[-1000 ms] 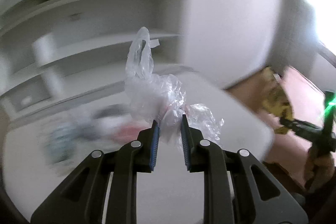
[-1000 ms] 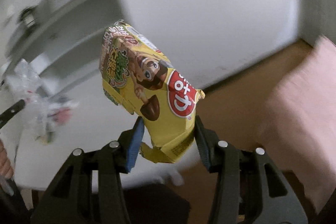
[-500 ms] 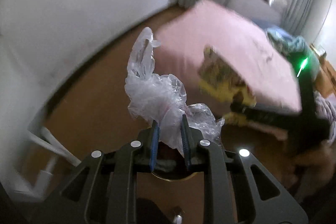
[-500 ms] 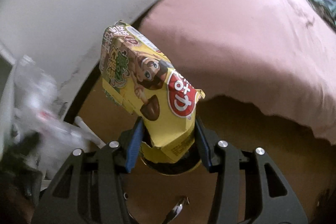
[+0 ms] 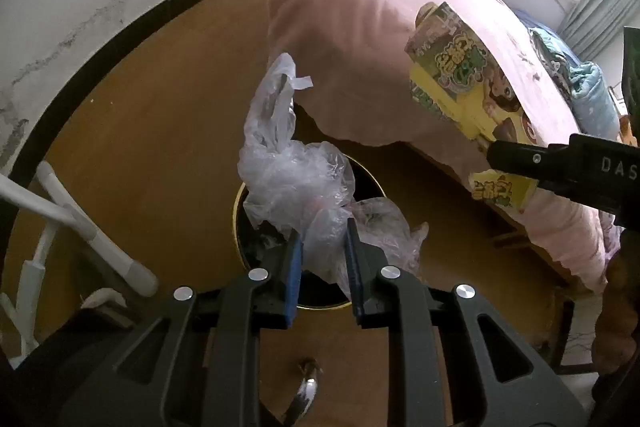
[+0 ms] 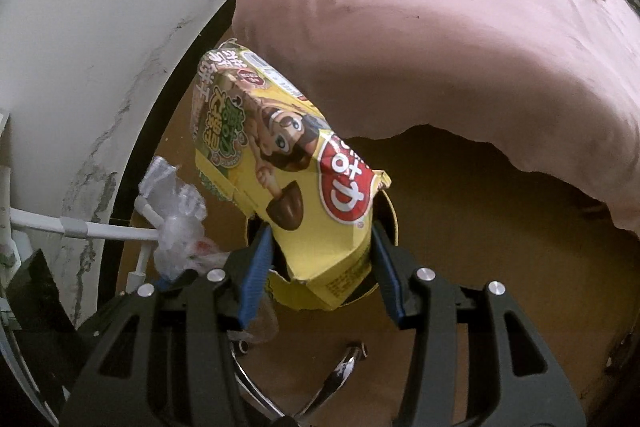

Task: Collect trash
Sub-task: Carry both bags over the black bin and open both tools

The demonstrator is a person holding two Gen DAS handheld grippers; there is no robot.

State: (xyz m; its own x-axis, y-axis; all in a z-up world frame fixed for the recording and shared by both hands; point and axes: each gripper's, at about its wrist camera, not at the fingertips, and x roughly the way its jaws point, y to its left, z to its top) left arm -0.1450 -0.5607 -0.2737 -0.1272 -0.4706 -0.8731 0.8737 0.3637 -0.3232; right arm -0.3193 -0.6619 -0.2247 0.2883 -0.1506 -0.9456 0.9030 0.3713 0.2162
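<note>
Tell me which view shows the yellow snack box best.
The right wrist view: the yellow snack box fills the centre, printed face readable, held between the right gripper jaws. The left wrist view shows it smaller, at the right edge, partly hidden by that gripper.

Crumpled clear plastic bag (image 5: 296,183), thin and wrinkly, sticking up, pinched at its bottom, right above a round dark bin (image 5: 372,187) with a gold rim on the brown floor. Yellow snack box (image 6: 288,179) with a cartoon kid and red circle, torn at its bottom, tilted above the same bin.
</note>
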